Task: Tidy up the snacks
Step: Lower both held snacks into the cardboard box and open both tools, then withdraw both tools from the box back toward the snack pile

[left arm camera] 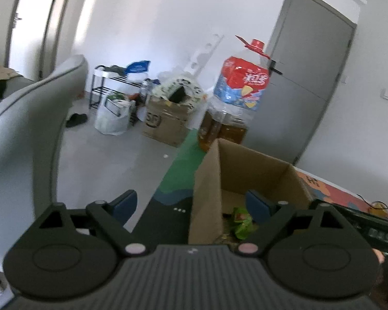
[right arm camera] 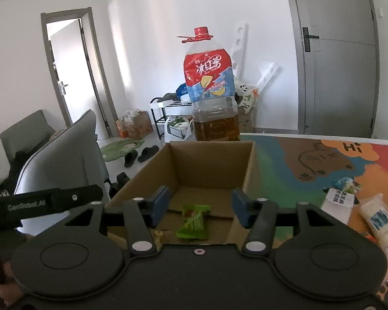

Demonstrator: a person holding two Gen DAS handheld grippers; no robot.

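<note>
Black plastic fills the bottom of both wrist views, the bodies of the two hand-held grippers. The right gripper [right arm camera: 200, 210] hangs over the near edge of an open cardboard box [right arm camera: 212, 160] with its blue pads parted and nothing pressed between them; a green snack packet [right arm camera: 194, 222] lies loose on the box floor below and between the pads, apart from both. The left gripper [left arm camera: 192, 205] has its jaws spread wide and holds nothing: its left pad is over the dark part of the table mat, outside the box, and its right pad is over the box interior, so the box's near corner stands between them. In that view the green packet shows low in the box, just beside the right pad. To the right of the box, on the colourful cartoon table mat [right arm camera: 310, 160], more snacks wait: a small white carton [right arm camera: 338, 204], a white wrapped packet [right arm camera: 380, 219] and a small blue-green packet [right arm camera: 345, 182]. Just beyond the box stands a large clear bottle [right arm camera: 212, 95] with a red cap, a red and blue label and amber liquid in its lower part. Farther back are a grey chair [right arm camera: 62, 160], a grey door [right arm camera: 338, 59] and white walls.
</note>
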